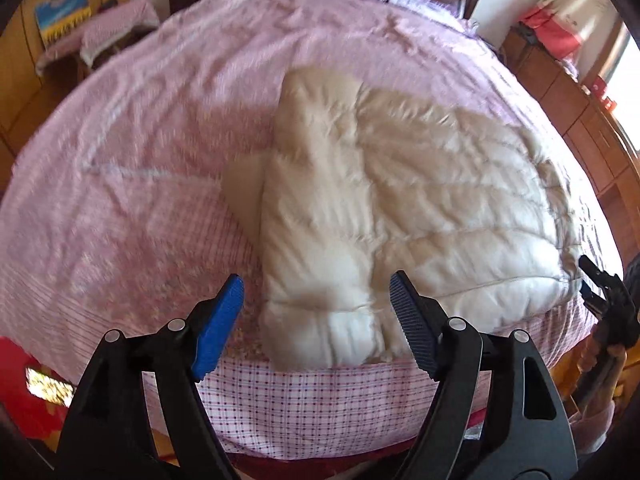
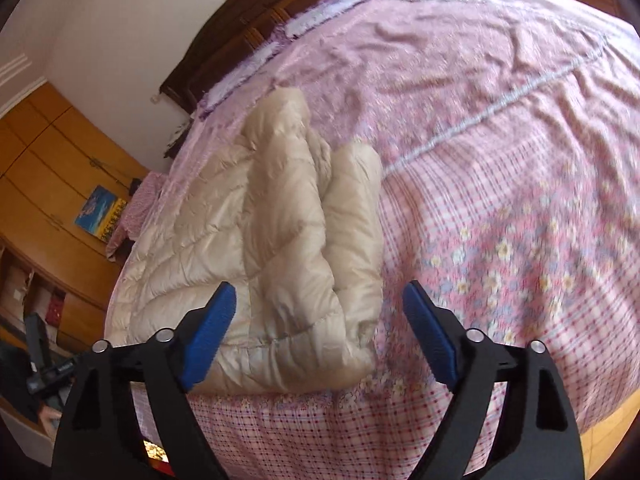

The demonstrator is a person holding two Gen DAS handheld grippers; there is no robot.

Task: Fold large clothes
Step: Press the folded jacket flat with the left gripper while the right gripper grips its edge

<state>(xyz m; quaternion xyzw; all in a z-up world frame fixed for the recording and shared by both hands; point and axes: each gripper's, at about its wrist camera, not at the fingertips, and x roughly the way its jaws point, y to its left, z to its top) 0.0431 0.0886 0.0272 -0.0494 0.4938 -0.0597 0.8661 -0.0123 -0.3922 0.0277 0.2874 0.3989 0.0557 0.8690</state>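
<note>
A cream quilted down jacket [image 1: 400, 200] lies on the pink bedspread [image 1: 140, 160], partly folded, with a sleeve laid over its body. It also shows in the right wrist view [image 2: 272, 240]. My left gripper [image 1: 316, 304] is open and empty, held just above the jacket's near hem at the bed's front edge. My right gripper [image 2: 320, 320] is open and empty, held above the jacket's near corner. The right gripper also shows at the far right of the left wrist view [image 1: 600, 284].
The bed has a dark wooden headboard [image 2: 248, 32]. Wooden cabinets [image 2: 52, 168] stand along one side, and a small covered stool [image 1: 116, 32] stands beside the bed. The bedspread [image 2: 500, 160] lies wrinkled beside the jacket.
</note>
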